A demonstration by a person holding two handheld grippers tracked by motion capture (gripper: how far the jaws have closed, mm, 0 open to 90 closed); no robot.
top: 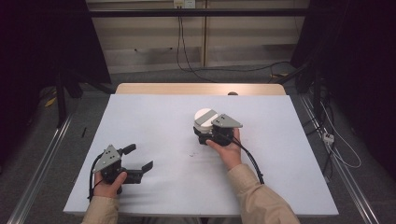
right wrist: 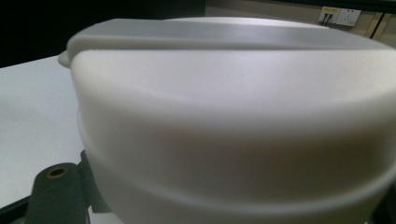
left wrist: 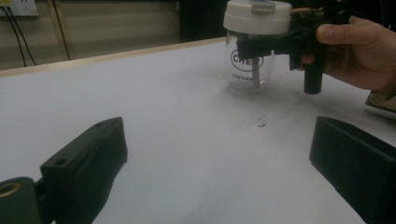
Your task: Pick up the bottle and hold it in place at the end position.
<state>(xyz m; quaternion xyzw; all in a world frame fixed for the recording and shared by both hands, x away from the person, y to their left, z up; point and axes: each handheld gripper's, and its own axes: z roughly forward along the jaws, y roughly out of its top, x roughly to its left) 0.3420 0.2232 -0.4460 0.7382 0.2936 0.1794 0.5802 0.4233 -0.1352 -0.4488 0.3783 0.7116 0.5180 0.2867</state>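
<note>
Jar: clear, white lid, upright on the counter — about one o'clock of centre.
Right tongs: clamped on the jar just under the lid.
Left tongs: open, empty, at seven o'clock.
Progress: jar grasped — lift or lid work looks not yet done.

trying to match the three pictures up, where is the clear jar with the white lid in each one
High view: the jar stands right of the table's middle, with the right gripper closed on it.
Left gripper view: top, right of centre, the jar with black lettering on its clear wall.
Right gripper view: the white lid, very close, across most of the picture.
Shared landmark: the white table.
</note>
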